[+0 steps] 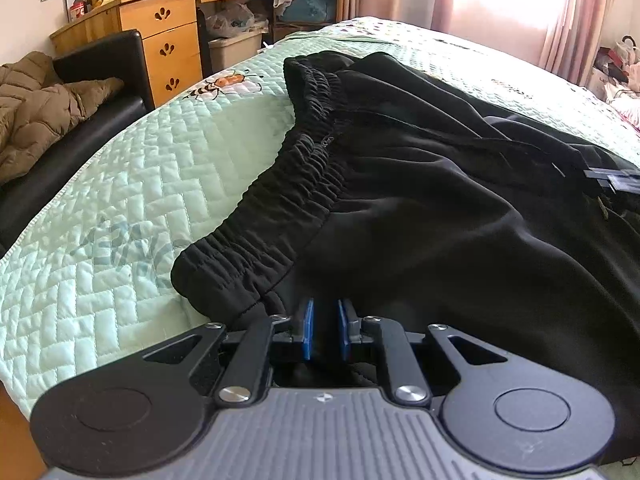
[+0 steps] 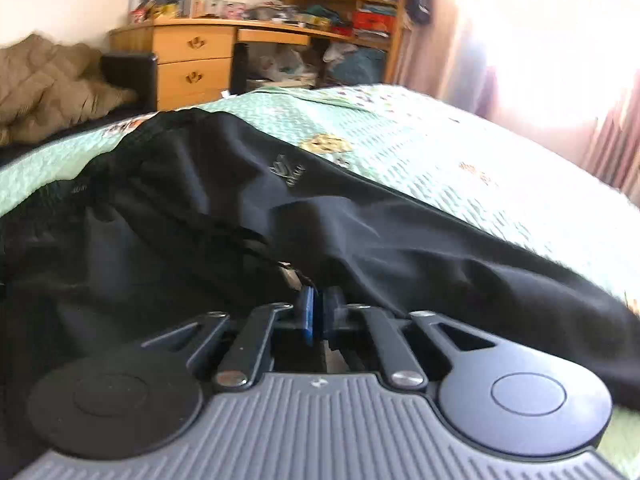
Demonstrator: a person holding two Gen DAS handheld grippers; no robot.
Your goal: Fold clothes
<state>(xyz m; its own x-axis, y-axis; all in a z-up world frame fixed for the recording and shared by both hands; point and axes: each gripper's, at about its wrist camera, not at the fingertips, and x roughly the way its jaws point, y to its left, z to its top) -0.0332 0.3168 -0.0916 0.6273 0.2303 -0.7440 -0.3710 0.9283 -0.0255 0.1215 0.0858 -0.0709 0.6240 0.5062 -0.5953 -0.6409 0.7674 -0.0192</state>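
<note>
Black trousers [image 1: 440,200] spread on the quilted bed [image 1: 120,200], elastic waistband [image 1: 296,184] toward the desk [image 1: 168,40] side. Left gripper [image 1: 326,320] at the near hem just past the waistband, jaws nearly closed, pinching cloth by the look of it. Right gripper [image 2: 318,308] further along the same near edge, jaws clenched on fabric. If lifting for a fold: keep both grips level, cloth taut between them, edges aligned with the waistband.

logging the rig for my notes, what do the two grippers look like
Both match: the left gripper and right gripper have blue pads on black fingers, black linkage bars with silver screws, two round black discs, and a grey ribbed base. No cables or sleeves show.
</note>
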